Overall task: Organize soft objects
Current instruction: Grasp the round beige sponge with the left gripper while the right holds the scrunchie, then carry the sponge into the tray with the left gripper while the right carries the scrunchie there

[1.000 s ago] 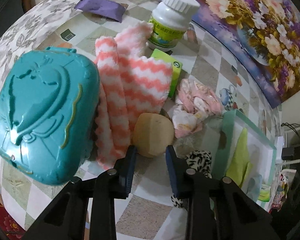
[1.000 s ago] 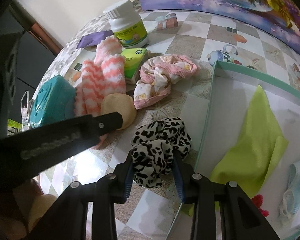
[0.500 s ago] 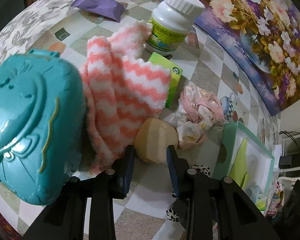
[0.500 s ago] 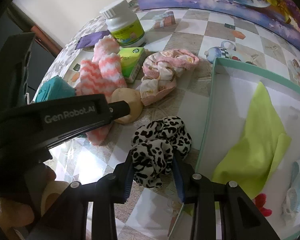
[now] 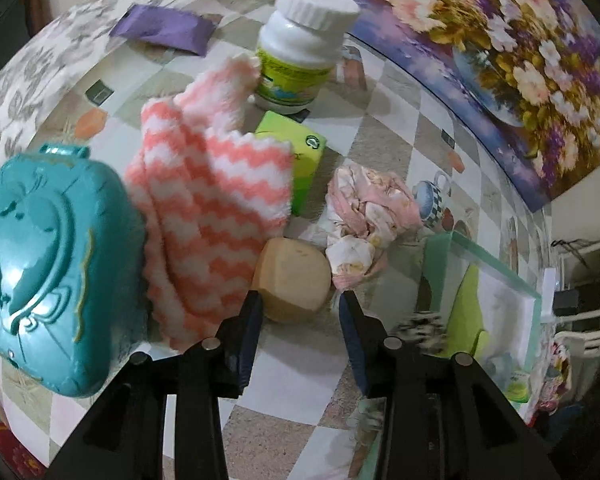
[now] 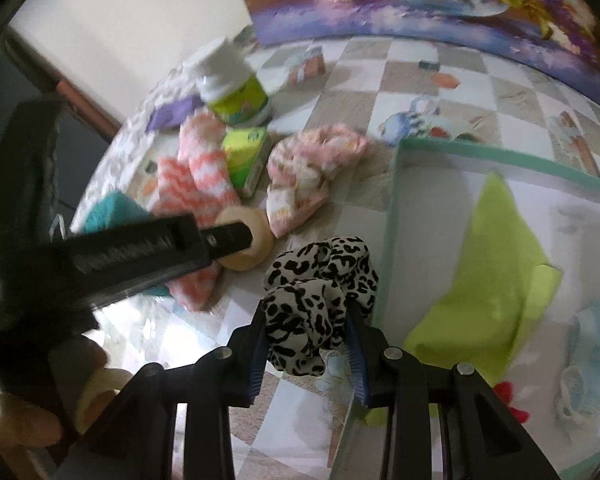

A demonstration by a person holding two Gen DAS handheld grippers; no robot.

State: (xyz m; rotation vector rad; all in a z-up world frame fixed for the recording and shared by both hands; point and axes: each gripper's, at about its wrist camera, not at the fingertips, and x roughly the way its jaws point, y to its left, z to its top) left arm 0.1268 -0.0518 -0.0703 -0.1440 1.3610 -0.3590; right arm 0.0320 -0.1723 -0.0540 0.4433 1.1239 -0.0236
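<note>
A round tan sponge puff (image 5: 292, 276) lies on the checked tablecloth beside a pink-and-white zigzag cloth (image 5: 216, 200) and a crumpled pink cloth (image 5: 364, 208). My left gripper (image 5: 300, 304) points down at the puff. Its jaws are opening, with the puff's near edge between the tips and the pads not pressing on it. My right gripper (image 6: 306, 320) is shut on a leopard-print scrunchie (image 6: 320, 276), held just above the table by the teal-rimmed box (image 6: 394, 200). In the box lies a lime-green cloth (image 6: 496, 256).
A teal plastic case (image 5: 48, 248) fills the left side. Behind the cloths stand a white bottle (image 5: 300, 48) and a small green carton (image 5: 306, 152), with a purple packet (image 5: 164, 32) farther back. A flower painting (image 5: 500, 40) leans along the far edge. A person's hand (image 6: 20, 420) holds the left gripper.
The left jaws have spread wider around the tan puff. The right gripper has lifted the scrunchie off the table and tilted it toward the box.
</note>
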